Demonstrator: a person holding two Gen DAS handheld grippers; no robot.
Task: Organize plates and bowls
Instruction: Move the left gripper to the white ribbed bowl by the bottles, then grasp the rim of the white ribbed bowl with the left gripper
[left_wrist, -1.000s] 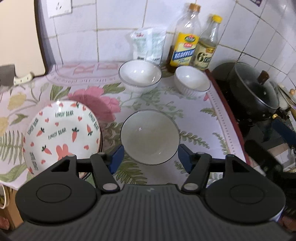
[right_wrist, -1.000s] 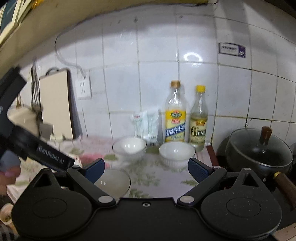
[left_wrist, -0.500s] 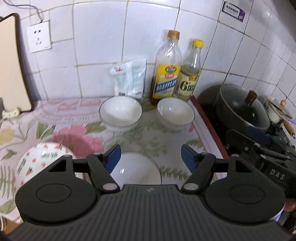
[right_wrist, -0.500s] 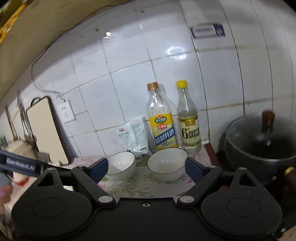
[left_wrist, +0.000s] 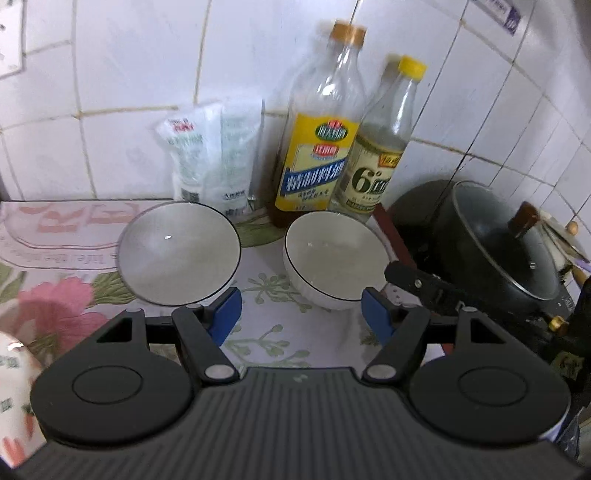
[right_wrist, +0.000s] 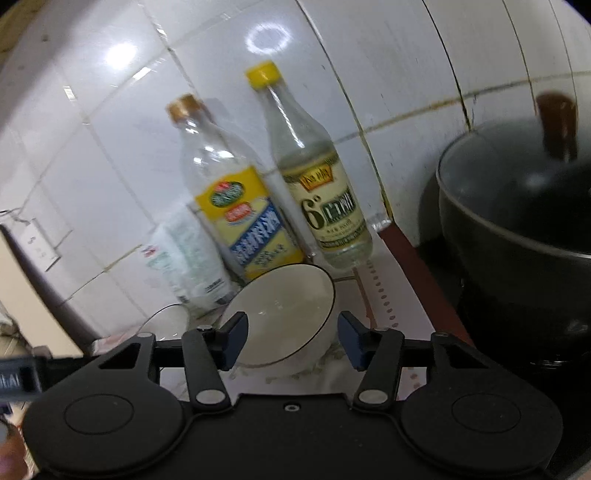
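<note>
Two white bowls stand side by side on the floral-covered counter (left_wrist: 266, 288), near the tiled wall: the left bowl (left_wrist: 179, 253) in front of a plastic packet (left_wrist: 214, 155), the right bowl (left_wrist: 334, 258) in front of a yellow-label bottle (left_wrist: 317, 147) and a yellow-cap bottle (left_wrist: 380, 147). A carrot-print plate (left_wrist: 14, 391) shows only at the lower left edge of the left wrist view. A lidded black pot (left_wrist: 491, 251) sits on the stove to the right.

Step in hand, as I judge it: taking the right bowl with my right claw (right_wrist: 291, 341) so that it can be nested with the other. To do this well I would bring one finger inside the rim and one outside, pinch the wall low enough to stop it slipping, and lift straight up, because both bottles stand just behind the bowl and the pot is near on the right.

Right claw: spread wide, its blue pads flanking the near rim of the right bowl (right_wrist: 284, 317); whether a pad touches the rim I cannot tell, and it grips nothing.

Left claw (left_wrist: 301, 319): likewise wide apart and empty, hovering over bare counter between and in front of the two bowls, touching neither.
</note>
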